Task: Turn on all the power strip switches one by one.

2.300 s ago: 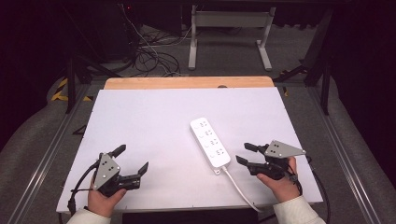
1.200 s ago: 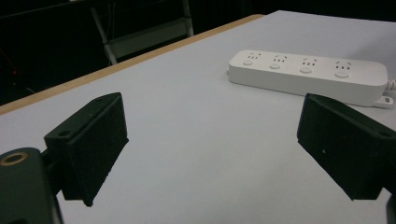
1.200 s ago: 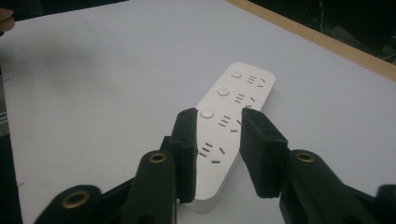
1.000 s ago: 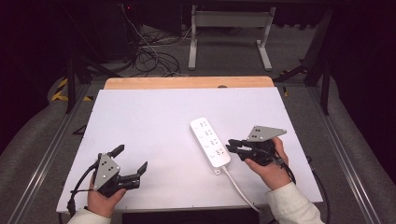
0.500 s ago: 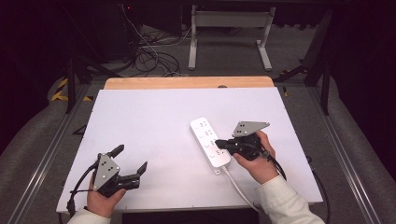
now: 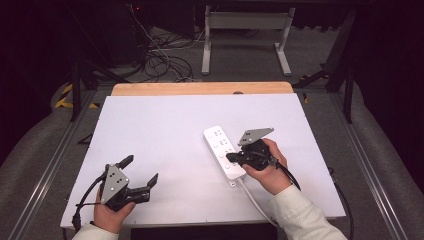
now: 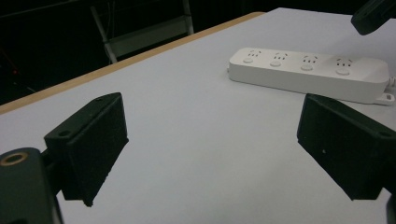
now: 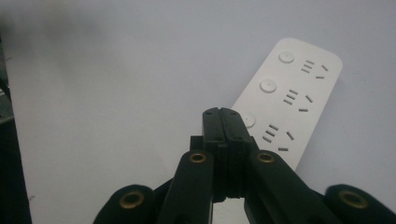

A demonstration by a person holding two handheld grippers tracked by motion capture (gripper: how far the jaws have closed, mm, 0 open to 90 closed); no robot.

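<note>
Right gripper point(image 8: 226, 114) jaws closed over power strip point(image 8: 289, 100) buttons; left gripper point(image 6: 140, 176) jaws spread.

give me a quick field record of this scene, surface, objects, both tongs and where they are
surface: white table top, wooden strip along its far edge
object: white power strip, four sockets each with a round button, lying flat right of centre, cord running toward the near edge
right tongs: jaws shut together, tips over the power strip by a round button; contact cannot be told
left tongs: jaws wide open, holding nothing, near the front left of the table
floor beyond: cables and a metal stand
</note>
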